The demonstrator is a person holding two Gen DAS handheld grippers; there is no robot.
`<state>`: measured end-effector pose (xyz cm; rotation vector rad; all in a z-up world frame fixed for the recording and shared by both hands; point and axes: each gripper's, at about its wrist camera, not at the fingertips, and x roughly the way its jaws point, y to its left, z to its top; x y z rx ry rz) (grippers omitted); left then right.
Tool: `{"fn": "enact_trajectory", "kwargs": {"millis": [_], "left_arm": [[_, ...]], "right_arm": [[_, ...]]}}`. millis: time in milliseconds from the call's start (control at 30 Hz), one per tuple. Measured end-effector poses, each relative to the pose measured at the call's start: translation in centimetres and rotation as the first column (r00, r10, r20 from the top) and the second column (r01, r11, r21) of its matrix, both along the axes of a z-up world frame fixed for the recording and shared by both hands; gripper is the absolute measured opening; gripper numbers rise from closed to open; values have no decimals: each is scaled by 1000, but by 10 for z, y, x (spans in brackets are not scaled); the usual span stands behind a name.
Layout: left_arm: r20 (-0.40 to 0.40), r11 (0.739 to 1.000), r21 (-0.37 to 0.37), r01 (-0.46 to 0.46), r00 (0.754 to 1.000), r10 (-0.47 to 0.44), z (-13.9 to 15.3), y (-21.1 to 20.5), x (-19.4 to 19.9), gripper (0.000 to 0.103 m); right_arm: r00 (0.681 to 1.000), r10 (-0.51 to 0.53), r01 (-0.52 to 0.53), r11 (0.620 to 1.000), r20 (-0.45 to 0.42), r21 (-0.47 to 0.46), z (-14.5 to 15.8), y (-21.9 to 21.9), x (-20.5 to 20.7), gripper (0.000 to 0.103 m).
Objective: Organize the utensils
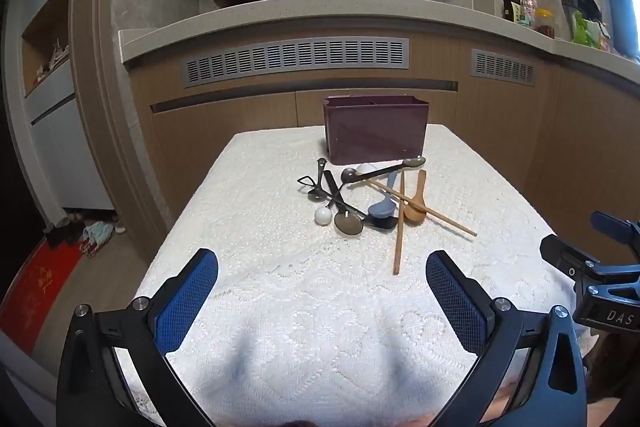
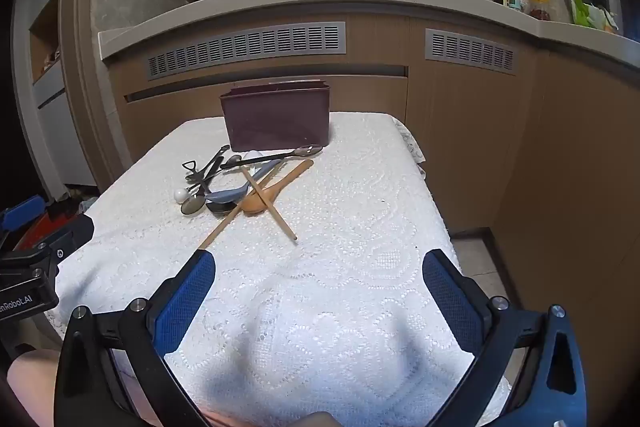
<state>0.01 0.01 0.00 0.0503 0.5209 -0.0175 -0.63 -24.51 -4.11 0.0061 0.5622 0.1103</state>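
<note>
A pile of utensils lies mid-table: a wooden spoon (image 1: pixel 416 205), a blue-grey spoon (image 1: pixel 385 205), dark metal spoons (image 1: pixel 349 223), a white-ended one (image 1: pixel 322 215) and two crossed wooden chopsticks (image 1: pixel 399 227). Behind them stands a dark maroon divided holder (image 1: pixel 376 129). In the right wrist view the pile (image 2: pixel 240 187) and the holder (image 2: pixel 276 119) show too. My left gripper (image 1: pixel 322 269) is open and empty, near the table's front. My right gripper (image 2: pixel 318 267) is open and empty, right of the pile.
The table wears a white lace cloth (image 1: pixel 280 287). Wooden cabinets with grey vents (image 1: pixel 296 61) and a counter stand behind it. The right gripper's body (image 1: pixel 592 267) shows at the left view's right edge. Floor drops off at the table's right (image 2: pixel 476 255).
</note>
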Motion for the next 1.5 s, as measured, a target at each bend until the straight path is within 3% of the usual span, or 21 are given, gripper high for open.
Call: {"fn": "enact_trajectory", "kwargs": {"millis": [1033, 1500], "left_arm": [[-16, 1000, 0, 4, 1000, -4, -5, -6, -11, 103], [-28, 1000, -3, 4, 1000, -4, -13, -4, 3, 103]], "right_arm": [[1000, 2, -2, 1000, -25, -17, -5, 1, 5, 103], [1000, 2, -3, 1000, -29, -14, -7, 1, 6, 103]]}}
